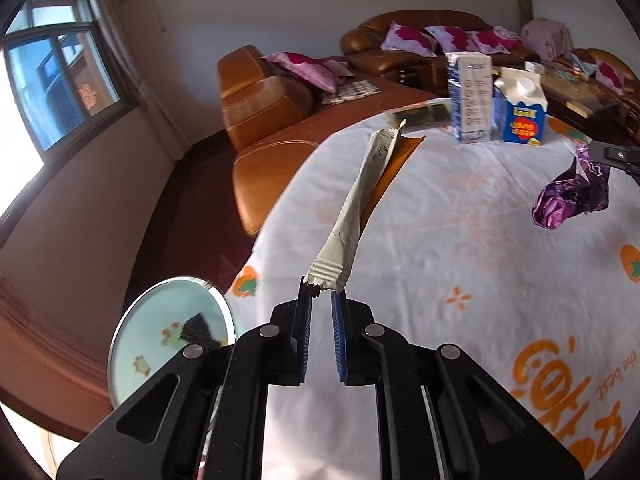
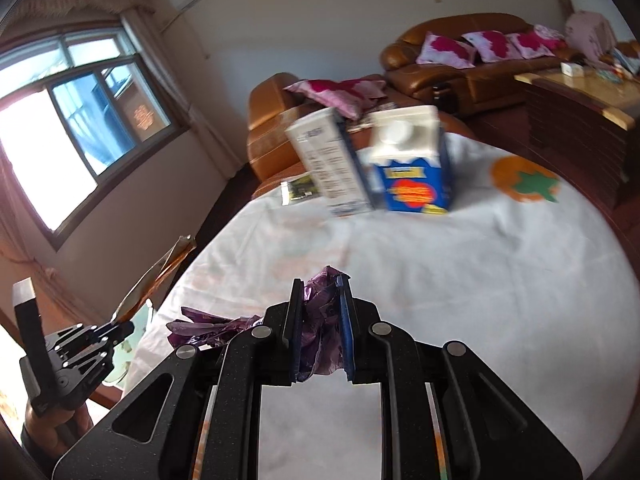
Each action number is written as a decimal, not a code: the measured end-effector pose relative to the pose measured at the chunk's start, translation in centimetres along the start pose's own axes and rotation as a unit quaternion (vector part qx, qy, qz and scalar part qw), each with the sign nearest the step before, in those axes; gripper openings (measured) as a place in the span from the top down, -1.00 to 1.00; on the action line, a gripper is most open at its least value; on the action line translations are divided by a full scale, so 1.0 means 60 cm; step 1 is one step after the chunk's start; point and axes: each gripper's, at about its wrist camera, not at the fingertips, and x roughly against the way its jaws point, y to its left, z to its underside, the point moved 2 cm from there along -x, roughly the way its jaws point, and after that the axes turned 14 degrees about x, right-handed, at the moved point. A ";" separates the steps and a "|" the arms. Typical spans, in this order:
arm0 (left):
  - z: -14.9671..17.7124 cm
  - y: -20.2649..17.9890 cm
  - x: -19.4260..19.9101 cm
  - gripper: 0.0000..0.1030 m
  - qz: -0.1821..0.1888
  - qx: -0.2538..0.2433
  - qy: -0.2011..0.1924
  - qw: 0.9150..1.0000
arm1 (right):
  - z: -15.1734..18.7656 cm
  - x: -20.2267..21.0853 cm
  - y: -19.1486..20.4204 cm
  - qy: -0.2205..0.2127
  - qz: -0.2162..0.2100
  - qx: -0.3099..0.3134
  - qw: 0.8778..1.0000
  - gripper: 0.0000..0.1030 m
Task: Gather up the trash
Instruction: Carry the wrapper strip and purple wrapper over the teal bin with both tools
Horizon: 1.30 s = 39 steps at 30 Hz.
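My left gripper (image 1: 322, 292) is shut on the crimped end of a long pale stick wrapper (image 1: 360, 208). An orange-brown wrapper (image 1: 396, 160) lies right behind it, and both hang above the table's left edge. My right gripper (image 2: 322, 284) is shut on a crumpled purple foil wrapper (image 2: 320, 320), lifted off the cloth. From the left wrist that purple wrapper (image 1: 568, 196) hangs at the right under the right gripper (image 1: 600, 156). The right wrist view has the left gripper (image 2: 128, 325) low on the left with its wrappers (image 2: 160, 272).
The round table (image 1: 440, 260) has a white cloth with orange prints. At its far side stand a tall white carton (image 1: 470, 96) and a blue carton (image 1: 520, 108), with a dark packet (image 1: 420, 116) beside them. A bin with a pale blue liner (image 1: 172, 332) is below the left edge. Brown sofas stand behind.
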 end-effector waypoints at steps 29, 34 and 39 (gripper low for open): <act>0.068 0.224 0.052 0.81 -0.116 0.108 0.001 0.987 | -0.080 -0.133 0.250 0.010 -0.081 0.103 0.991 0.67; 0.074 0.241 0.057 0.81 -0.127 0.117 0.003 0.985 | -0.083 -0.143 0.265 0.010 -0.085 0.109 0.990 0.67; 0.080 0.254 0.064 0.81 -0.138 0.122 0.003 0.983 | -0.086 -0.153 0.280 0.011 -0.091 0.114 0.989 0.67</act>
